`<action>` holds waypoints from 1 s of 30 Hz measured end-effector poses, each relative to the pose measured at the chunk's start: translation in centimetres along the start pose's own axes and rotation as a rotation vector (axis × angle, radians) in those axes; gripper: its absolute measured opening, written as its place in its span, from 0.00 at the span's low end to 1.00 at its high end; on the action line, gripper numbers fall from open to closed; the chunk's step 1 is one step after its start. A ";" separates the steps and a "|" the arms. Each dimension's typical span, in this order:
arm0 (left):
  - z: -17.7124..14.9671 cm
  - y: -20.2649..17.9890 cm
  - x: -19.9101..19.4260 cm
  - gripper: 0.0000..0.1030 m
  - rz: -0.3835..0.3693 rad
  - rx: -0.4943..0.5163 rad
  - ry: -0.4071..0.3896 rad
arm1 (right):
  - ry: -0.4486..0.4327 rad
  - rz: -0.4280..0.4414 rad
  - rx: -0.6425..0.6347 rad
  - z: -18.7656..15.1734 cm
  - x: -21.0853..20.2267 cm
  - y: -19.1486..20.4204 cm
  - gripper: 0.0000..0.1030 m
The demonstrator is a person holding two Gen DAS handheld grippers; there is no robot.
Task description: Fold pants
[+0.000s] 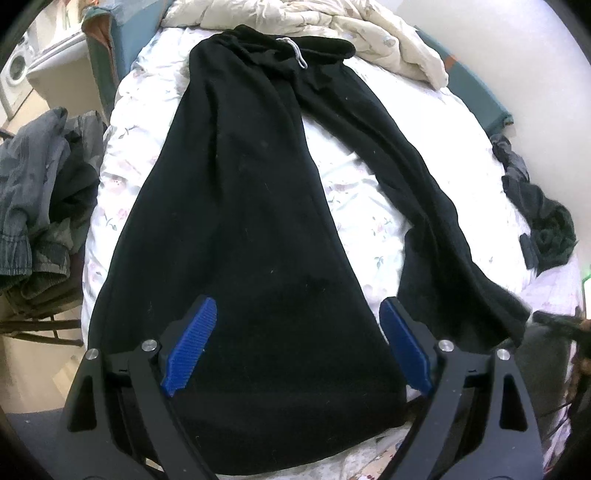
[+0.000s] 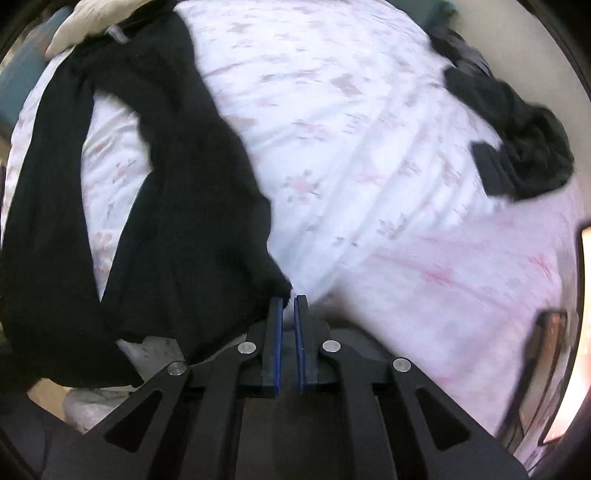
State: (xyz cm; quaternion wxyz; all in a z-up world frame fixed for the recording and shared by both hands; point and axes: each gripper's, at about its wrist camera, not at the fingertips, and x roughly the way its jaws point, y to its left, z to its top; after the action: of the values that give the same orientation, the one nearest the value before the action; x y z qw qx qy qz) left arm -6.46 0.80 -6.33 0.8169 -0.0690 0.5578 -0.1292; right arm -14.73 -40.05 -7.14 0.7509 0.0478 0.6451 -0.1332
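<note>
Black pants [image 1: 240, 206] lie spread on the white floral bed sheet [image 1: 354, 199], waistband with its grey drawstring [image 1: 297, 51] at the far end and the legs fanned towards me. My left gripper [image 1: 297, 300] hovers open over the hem end of the left leg, one blue pad [image 1: 192, 343] on each side of the cloth and neither pressing it. In the right wrist view my right gripper [image 2: 289, 297] has its jaws nearly together, and the hem corner of the right pant leg [image 2: 275, 282] is drawn up into its tips. This view is blurred.
A crumpled cream quilt [image 1: 369, 33] lies beyond the waistband. A dark garment [image 1: 546, 229] is bunched at the bed's right edge, seen also as a dark garment [image 2: 524, 144]. Grey clothes [image 1: 37, 192] hang over a chair to the left. A washing machine [image 1: 14, 74] stands far left.
</note>
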 end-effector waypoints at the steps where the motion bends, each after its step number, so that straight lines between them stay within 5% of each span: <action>1: -0.1 -0.2 0.1 0.85 0.006 0.009 0.002 | -0.014 0.008 0.013 0.0 -0.6 -0.6 0.12; 2: -0.2 -0.3 0.4 0.85 0.013 0.018 0.009 | -0.026 0.008 0.012 0.2 -1.2 -0.6 0.17; 4: -0.4 -0.6 0.9 0.85 0.018 0.030 0.026 | -0.064 0.007 -0.001 0.5 -2.4 -0.5 0.56; 5: -0.5 -0.8 1.1 0.85 0.017 0.037 0.037 | -0.096 0.018 -0.005 0.7 -3.0 -0.3 0.60; 14: -0.5 -2.1 0.4 0.85 0.018 0.098 0.003 | -0.164 0.130 -0.072 1.9 -6.8 4.1 0.60; 22: -1.0 1.5 -1.2 0.85 0.069 0.013 -0.049 | -0.254 0.158 -0.105 3.9 -10.0 6.0 0.60; 26: -2.5 3.3 -1.6 0.85 0.011 -0.124 -0.025 | -0.226 0.174 -0.108 3.7 -8.7 6.4 0.60; 30: -3.8 2.0 -0.9 0.85 -0.001 -0.142 0.008 | -0.160 0.184 -0.119 2.3 -5.8 6.8 0.60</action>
State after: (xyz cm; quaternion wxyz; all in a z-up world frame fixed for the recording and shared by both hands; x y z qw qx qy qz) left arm -10.03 3.10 -7.42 0.8076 -0.1264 0.5689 -0.0900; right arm -11.52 -33.24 -1.78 0.8106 0.0513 0.5827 -0.0287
